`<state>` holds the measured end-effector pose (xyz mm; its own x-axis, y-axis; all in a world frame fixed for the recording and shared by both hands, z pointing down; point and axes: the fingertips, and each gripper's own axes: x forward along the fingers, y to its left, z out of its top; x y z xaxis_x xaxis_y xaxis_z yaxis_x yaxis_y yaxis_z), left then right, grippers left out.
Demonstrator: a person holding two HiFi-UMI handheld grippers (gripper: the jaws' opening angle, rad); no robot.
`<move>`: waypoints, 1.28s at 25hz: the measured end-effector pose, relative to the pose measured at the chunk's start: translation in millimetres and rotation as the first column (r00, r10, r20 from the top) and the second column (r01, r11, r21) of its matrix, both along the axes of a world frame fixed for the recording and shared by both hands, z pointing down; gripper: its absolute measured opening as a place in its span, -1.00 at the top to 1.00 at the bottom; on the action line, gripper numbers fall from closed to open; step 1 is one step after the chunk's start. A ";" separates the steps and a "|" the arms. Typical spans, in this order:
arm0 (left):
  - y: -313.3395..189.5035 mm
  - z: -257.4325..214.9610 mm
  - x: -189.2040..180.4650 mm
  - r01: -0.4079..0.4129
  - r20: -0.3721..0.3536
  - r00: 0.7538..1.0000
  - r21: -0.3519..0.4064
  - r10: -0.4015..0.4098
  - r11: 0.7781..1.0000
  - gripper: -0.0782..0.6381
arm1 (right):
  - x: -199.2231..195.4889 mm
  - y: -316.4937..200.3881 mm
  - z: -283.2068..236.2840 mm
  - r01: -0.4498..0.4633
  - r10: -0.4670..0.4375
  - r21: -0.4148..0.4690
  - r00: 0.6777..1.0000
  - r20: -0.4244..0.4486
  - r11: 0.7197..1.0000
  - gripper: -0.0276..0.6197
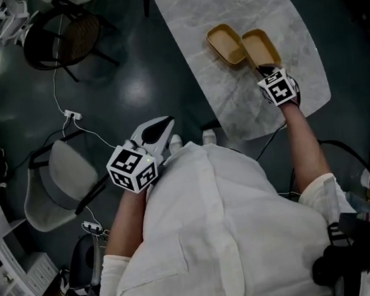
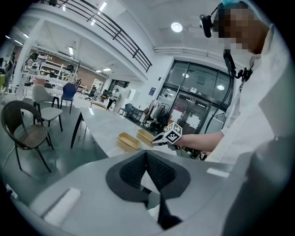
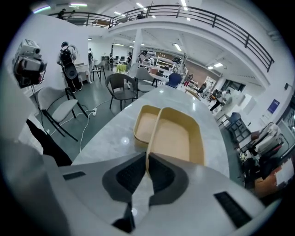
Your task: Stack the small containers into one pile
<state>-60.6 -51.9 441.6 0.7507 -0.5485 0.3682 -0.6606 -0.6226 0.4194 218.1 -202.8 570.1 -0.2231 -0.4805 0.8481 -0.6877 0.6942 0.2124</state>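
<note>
A dark, glossy floor (image 1: 137,83) fills the hall around you, and a pale marbled counter (image 1: 221,5) runs away from you toward 1 o'clock in the head view. Two shallow tan containers lie side by side on its near half, both open side up.

Your right gripper (image 1: 263,68) reaches in from 6 o'clock. Its jaws pinch the near rim of the held container (image 1: 261,47), with the thin wall squeezed between the dark pads. The other container (image 1: 226,44) sits at 9 o'clock of it. In the right gripper view the held one's side rim laps over the other's edge. I cannot tell whether the held one is clear of the counter.

Your left gripper (image 1: 167,123) is off the counter, over the floor at about 7 o'clock from the containers and close to your shirt. Its jaws are pressed together with nothing between them.

A black chair (image 1: 64,38) stands at 11 o'clock and a grey chair (image 1: 65,182) at 9 o'clock. A white cable (image 1: 58,92) runs across the floor between them.
</note>
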 end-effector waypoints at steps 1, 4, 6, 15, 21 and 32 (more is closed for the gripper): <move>0.4 0.4 -4.8 0.010 -0.001 1.000 0.000 -0.010 1.000 0.76 | -7.8 -3.5 0.5 0.012 -0.012 -0.001 1.000 0.001 1.000 0.85; 1.4 2.3 -18.5 0.043 -0.001 0.999 -0.003 -0.043 0.999 0.76 | -28.4 -14.4 3.0 0.048 -0.048 -0.007 0.999 -0.002 0.999 0.86; 3.8 4.1 -25.7 0.065 0.001 0.998 -0.008 -0.065 0.998 0.76 | -38.4 -21.1 5.2 0.070 -0.070 -0.007 0.998 -0.007 0.998 0.85; 20.2 12.9 -38.5 0.152 0.014 0.988 -0.016 -0.151 0.988 0.76 | -64.2 -40.9 23.5 0.139 -0.139 -0.013 0.990 -0.014 0.990 0.86; 24.6 15.3 -51.5 0.190 0.021 0.982 -0.018 -0.190 0.982 0.76 | -77.4 -43.7 36.6 0.159 -0.160 -0.035 0.987 -0.017 0.987 0.85; 15.7 10.9 -54.6 0.199 0.034 0.980 -0.025 -0.198 0.980 0.76 | -85.3 -48.3 46.9 0.175 -0.176 -0.077 0.984 -0.001 0.982 0.85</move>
